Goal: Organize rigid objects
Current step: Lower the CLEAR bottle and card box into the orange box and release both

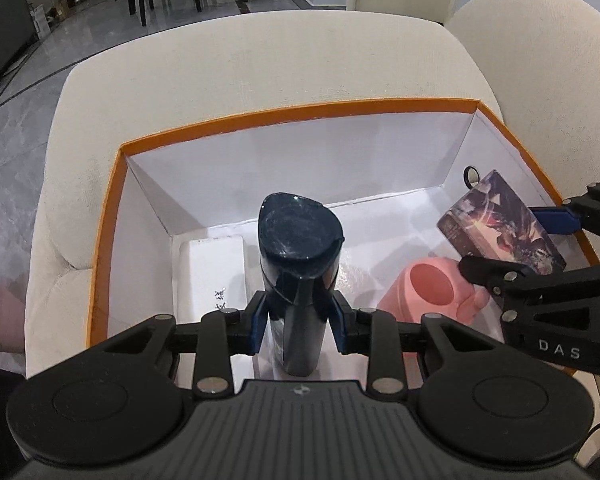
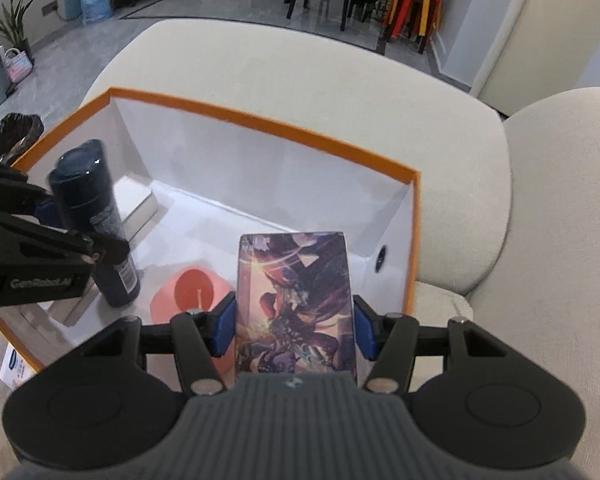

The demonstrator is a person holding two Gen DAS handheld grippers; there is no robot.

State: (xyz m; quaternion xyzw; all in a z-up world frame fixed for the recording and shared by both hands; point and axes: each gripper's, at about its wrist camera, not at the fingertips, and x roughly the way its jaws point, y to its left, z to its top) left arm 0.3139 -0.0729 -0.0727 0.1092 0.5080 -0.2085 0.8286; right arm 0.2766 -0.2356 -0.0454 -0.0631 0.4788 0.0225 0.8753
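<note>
Left claw [image 1: 299,318] pinching dark spray can [image 1: 298,264], held over orange-rimmed box [image 1: 300,110] on cream sofa [image 1: 228,64]. Right claw [image 2: 295,322] pinching illustrated card box [image 2: 296,300], above the box's right side. Pink cup [image 1: 428,292] lying inside, between them.

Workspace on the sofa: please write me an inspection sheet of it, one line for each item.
Surface: cream sofa cushion bearing an orange-edged box.
Job's things: dark spray can, illustrated card box; pink cup and white box lie inside.
Clutter: nothing seen.
Grippers: left gripper jaws shut on the can; right gripper jaws shut on the card box.
Cables: nothing seen.
Surroundings: grey tiled floor, dark chairs, water bottle, stools.
</note>
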